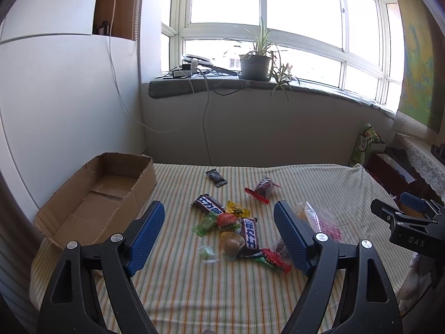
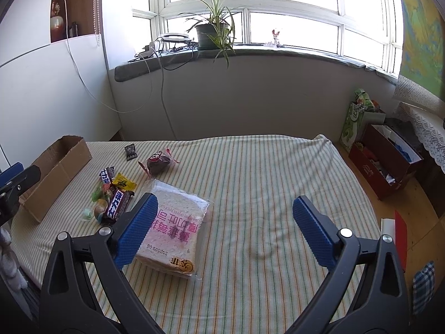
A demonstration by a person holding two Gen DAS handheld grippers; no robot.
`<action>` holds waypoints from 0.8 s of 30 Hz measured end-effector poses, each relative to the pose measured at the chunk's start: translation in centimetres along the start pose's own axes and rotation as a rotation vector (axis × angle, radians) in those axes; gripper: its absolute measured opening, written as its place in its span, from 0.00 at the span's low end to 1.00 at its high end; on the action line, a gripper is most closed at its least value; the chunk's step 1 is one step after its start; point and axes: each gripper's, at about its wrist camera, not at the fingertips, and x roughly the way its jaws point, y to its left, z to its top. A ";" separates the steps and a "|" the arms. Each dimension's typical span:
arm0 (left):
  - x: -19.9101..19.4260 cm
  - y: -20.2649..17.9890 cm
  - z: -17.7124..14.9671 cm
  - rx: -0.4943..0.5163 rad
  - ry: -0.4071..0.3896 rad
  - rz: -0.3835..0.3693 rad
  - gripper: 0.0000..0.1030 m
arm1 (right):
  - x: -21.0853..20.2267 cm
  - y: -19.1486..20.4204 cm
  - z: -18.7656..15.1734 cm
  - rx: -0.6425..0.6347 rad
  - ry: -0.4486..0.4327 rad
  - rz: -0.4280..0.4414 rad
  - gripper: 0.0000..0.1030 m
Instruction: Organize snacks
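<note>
Lived-in home room, likely a bedroom. Striped cloth [image 2: 264, 194] spread under both claws like a bedspread. Ahead, wide window [image 2: 292, 5] with potted spider plant [image 2: 214, 32] and dog figurine [image 2: 275, 37] on the sill. Right of right claw: lace-trimmed cover [image 2: 428, 130], open storage box [image 2: 386, 158]. Left of left claw: white cupboard [image 1: 64, 97].

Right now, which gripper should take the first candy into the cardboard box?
Left, probably. The left gripper is open with the candy pile between its fingers, beside the cardboard box. The right gripper faces the bread pack.
</note>
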 end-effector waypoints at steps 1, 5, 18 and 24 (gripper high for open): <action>0.0 0.0 0.0 -0.001 0.000 -0.001 0.79 | 0.0 0.0 0.0 0.001 0.000 0.000 0.97; 0.0 0.0 -0.1 0.000 -0.002 -0.003 0.79 | 0.0 0.1 0.0 -0.003 0.003 0.003 0.97; -0.9 -0.2 0.1 0.014 -0.013 0.001 0.79 | -0.6 0.2 0.0 0.004 0.000 0.023 0.97; -1.1 0.2 -0.2 -0.003 -0.012 -0.005 0.79 | -0.6 0.6 -0.2 -0.007 0.008 0.031 0.97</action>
